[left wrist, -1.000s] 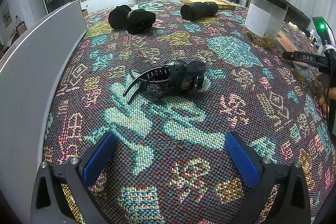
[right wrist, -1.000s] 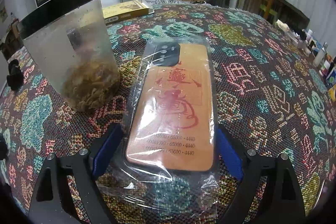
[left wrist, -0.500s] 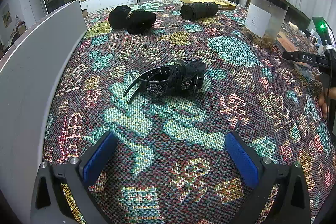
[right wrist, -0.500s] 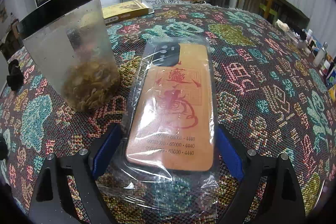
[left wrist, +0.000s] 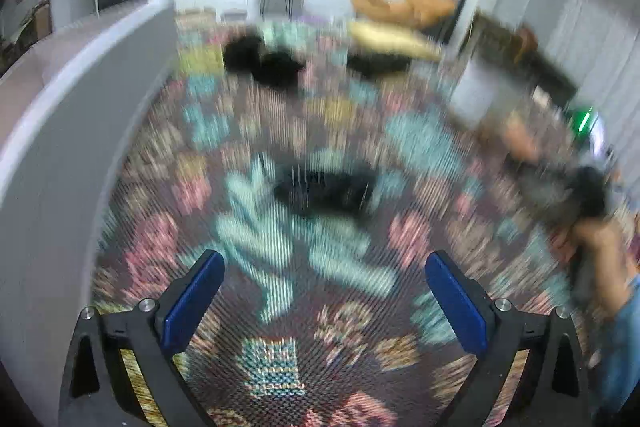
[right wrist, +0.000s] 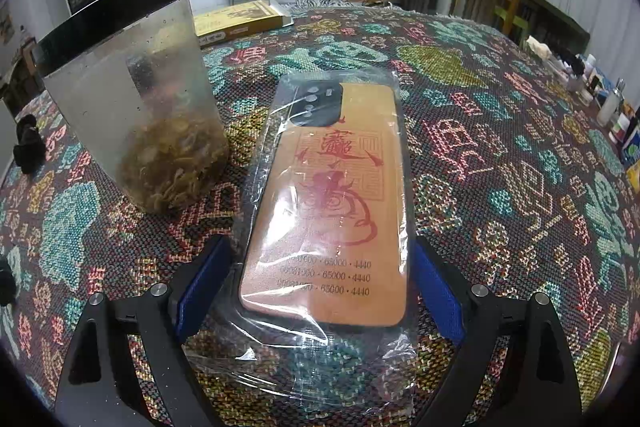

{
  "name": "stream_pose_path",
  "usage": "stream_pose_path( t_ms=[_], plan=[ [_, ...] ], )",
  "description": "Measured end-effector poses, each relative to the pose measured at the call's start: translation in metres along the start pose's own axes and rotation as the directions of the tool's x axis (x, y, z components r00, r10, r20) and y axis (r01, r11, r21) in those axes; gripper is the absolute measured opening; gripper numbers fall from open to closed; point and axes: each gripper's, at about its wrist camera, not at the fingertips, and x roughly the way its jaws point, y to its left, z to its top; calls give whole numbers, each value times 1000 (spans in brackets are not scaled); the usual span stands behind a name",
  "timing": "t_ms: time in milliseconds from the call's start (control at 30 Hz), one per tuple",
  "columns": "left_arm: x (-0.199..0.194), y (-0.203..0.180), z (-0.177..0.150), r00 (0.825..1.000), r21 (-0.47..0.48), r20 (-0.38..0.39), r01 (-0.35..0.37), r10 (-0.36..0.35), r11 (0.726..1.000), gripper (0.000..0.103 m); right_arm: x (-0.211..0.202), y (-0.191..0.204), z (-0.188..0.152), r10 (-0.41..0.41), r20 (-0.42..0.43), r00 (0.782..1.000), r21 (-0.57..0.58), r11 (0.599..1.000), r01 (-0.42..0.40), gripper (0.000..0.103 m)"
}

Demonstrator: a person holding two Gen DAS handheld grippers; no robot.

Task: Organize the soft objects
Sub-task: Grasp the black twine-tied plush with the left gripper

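Left tool (left wrist: pixel 322 293) now swings, view blurred, jaws apart, empty; hair clip (left wrist: pixel 326 189) awaits. Your right tool (right wrist: pixel 320 277) unmoved, apart, straddling phone case (right wrist: pixel 332 195).

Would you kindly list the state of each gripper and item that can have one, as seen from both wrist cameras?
left gripper: jaws open, nothing between them; view blurred.
right gripper: jaws open on either side of the bagged case, whether they touch it is unclear.
phone case: flat on the cloth, inside a clear plastic bag.
lidded jar: upright, black lid on, partly filled.
hair clip: on the cloth, too blurred to tell more.
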Motion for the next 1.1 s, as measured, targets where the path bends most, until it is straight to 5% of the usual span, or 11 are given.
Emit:
stream_pose_path(
  t_ms=[133,233,400,700,800,833,933,1000,1100],
  plan=[
    [-8,2,58,999,-54,50,6,-3,999,100,0,0,0,1,0,1000,0,1000,-1,91],
    [26,18,111,999,-160,15,53,-51,986,100,0,0,0,1,0,1000,1,1000,-1,91],
    [97,34,179,997,-127,-73,-35,26,991,100,0,-1,0,1,0,1000,1,1000,-1,91],
    [206,64,181,951,-173,-254,-227,180,958,100,0,-1,0,4,1,1000,2,1000,-4,91],
    [214,55,179,941,-92,-247,-262,233,961,100,-1,-1,0,4,1,1000,2,1000,-4,91],
    [217,50,178,930,-36,-253,-285,267,958,90,0,-1,0,4,1,1000,2,1000,-4,91],
    [209,38,179,948,57,-205,-237,244,970,45,-1,-1,0,4,1,1000,2,1000,-4,91],
    [206,34,177,953,91,-210,-205,220,974,32,0,0,0,3,1,1000,1,1000,-3,91],
    [195,29,171,964,103,-217,-131,151,986,32,0,0,0,1,0,1000,0,1000,-1,91]
  ],
)
